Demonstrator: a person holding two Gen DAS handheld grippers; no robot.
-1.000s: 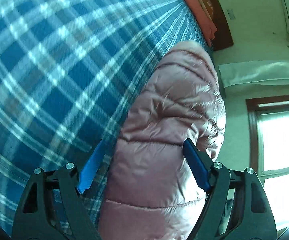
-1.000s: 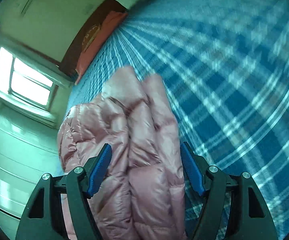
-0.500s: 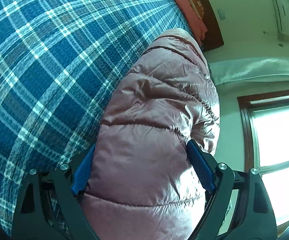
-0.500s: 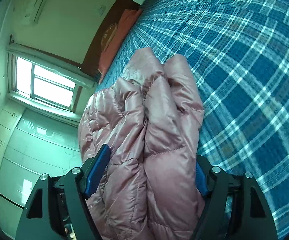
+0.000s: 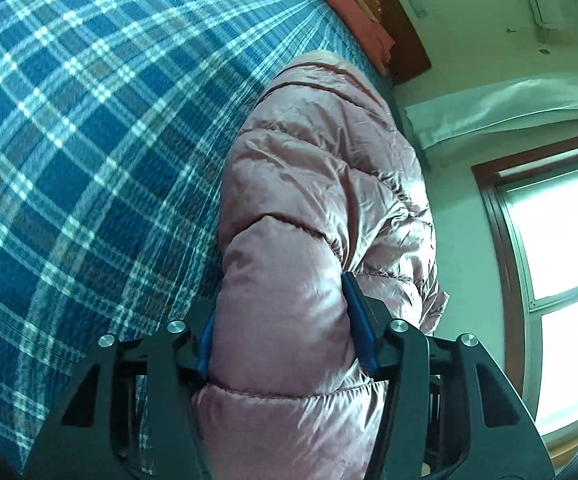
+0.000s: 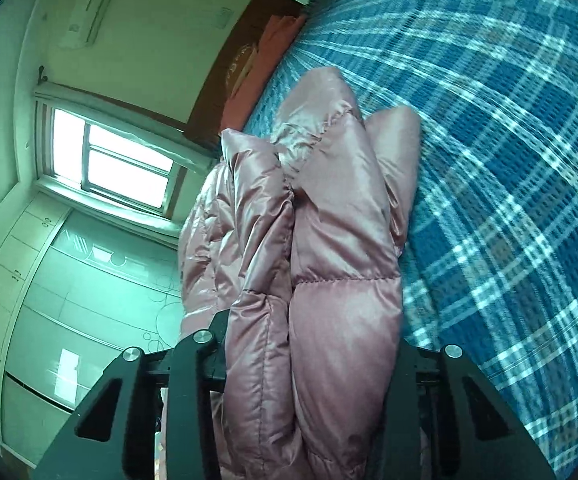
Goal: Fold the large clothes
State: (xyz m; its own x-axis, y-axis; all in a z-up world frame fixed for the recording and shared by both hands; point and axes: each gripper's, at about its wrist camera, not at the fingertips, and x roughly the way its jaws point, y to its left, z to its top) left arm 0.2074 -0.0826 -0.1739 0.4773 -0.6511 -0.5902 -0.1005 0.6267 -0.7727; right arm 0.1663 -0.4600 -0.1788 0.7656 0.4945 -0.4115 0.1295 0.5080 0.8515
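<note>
Nearest in the left wrist view: left gripper [image 5: 285, 320], blue-padded jaws clamped on a thick quilted panel of the shiny pink puffer jacket [image 5: 321, 184], closer together than half a second ago, fabric bulging between them. Nearest in the right wrist view: right gripper [image 6: 309, 344], jaws pressed into bunched folds of the same pink puffer jacket [image 6: 329, 208]; blue pads, visible a second ago, now buried under fabric. Beyond both grippers: jacket gathered into a long padded roll, stretched away from the cameras, partly lifted, its far end lying on the bed covered by a blue and white plaid sheet [image 5: 73, 128]. Compared with one second ago: jacket pulled deeper into both sets of jaws, more tightly bundled. Sheet streaked with motion blur in both views, sharper half a second ago. Farther off: coral-red pillow [image 5: 353, 12] at the bed's head against a dark wooden headboard [image 6: 233, 60]. Farthest: bright window [image 6: 113, 160], white wall-mounted air conditioner [image 6: 93, 12], pale wardrobe doors [image 6: 49, 304].
</note>
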